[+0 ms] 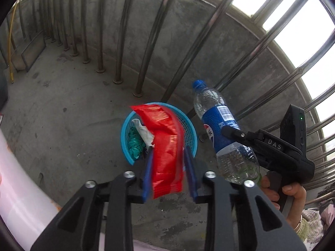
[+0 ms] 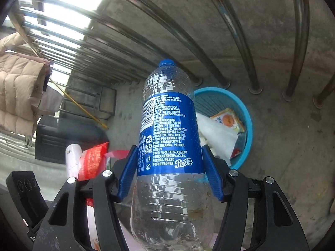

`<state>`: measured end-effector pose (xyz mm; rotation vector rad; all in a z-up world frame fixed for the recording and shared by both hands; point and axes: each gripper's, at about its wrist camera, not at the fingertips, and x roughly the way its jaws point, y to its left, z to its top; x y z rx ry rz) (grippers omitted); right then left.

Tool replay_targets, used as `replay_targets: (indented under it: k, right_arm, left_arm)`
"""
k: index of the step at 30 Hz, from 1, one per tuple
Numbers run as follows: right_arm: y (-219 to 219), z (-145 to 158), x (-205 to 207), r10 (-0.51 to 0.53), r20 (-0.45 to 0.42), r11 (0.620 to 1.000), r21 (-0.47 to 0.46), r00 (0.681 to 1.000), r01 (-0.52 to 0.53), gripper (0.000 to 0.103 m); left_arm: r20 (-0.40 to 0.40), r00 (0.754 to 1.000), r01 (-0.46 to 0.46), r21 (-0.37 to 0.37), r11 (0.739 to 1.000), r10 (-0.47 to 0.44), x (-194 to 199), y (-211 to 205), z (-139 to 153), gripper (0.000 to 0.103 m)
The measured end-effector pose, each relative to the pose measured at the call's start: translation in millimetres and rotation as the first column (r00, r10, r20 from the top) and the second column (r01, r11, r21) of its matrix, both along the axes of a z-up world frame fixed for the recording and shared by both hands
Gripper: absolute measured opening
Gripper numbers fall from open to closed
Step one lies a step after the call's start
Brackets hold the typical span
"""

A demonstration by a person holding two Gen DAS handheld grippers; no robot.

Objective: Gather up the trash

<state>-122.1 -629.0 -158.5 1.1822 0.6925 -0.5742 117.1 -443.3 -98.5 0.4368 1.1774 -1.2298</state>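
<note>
My left gripper [image 1: 167, 152] is shut on a red snack wrapper [image 1: 165, 146] and holds it above a round blue basket [image 1: 189, 138] on the concrete floor. The basket holds white paper and green trash. My right gripper [image 2: 169, 152] is shut on an empty clear Pepsi bottle [image 2: 167, 129] with a blue label and cap, held upright left of the basket [image 2: 247, 121]. In the left wrist view the bottle [image 1: 219, 125] and the right gripper [image 1: 232, 131] are just right of the basket. The red wrapper [image 2: 92, 161] also shows in the right wrist view.
Steel railing bars [image 1: 121, 41] on a low concrete wall [image 1: 178, 31] run behind the basket. A dark bin [image 2: 62, 138] and a hanging beige jacket [image 2: 18, 92] are to the left in the right wrist view. A pale pink surface [image 1: 18, 188] sits at lower left.
</note>
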Motion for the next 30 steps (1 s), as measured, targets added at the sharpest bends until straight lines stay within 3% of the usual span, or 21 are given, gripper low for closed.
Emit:
replay_targets:
  k: [2,6,8,14,22,26,30]
  right_arm:
    - [-16.9,-30.3,2.5,-0.027,-0.029,0.999,0.027,0.999,0.028,0.066]
    - [-22.3,-73.9,-8.1,-0.097,-0.123,0.991,0.079,0.988,0.108,0.066]
    - [-14.9,-75.2,-18.6,-0.112,-0.091,0.991,0.068,0.990,0.118,0.066]
    - [-7.9,-64.8,-29.2,-0.120,-0.098,0.993,-0.008,0.988,0.120,0.066]
    - [0.3,-13.7,-28.8,-0.141,-0.016,0.978,-0.156,0.990,0.136,0.066]
    - [26.5,35.6,-16.1,-0.042,0.052,0.957,-0.283,0.998,0.055,0.066]
    - [64.1,88.6,-4.2,0.091,0.102,0.913,-0.406,0.991,-0.042,0.071]
  left_arm:
    - [-0.008,1.000,0.025,0.051,0.998,-0.025,-2.4,-26.8,-24.5,0.071]
    - [-0.045,0.998,-0.044,0.082,0.996,0.048,-0.2,-42.0,-49.1,0.071]
    - [-0.068,0.996,-0.053,0.048,0.997,0.056,-0.6,-32.3,-45.7,0.071]
    - [-0.036,0.996,-0.079,-0.040,0.996,0.078,0.6,-1.0,-13.6,0.071]
    - [0.037,0.987,-0.146,-0.199,0.969,0.157,-2.8,65.9,52.4,0.071]
    - [0.070,0.973,-0.190,-0.289,0.938,0.218,-10.9,118.7,93.5,0.077]
    - [0.121,0.932,-0.276,-0.371,0.887,0.341,-24.1,181.6,130.2,0.090]
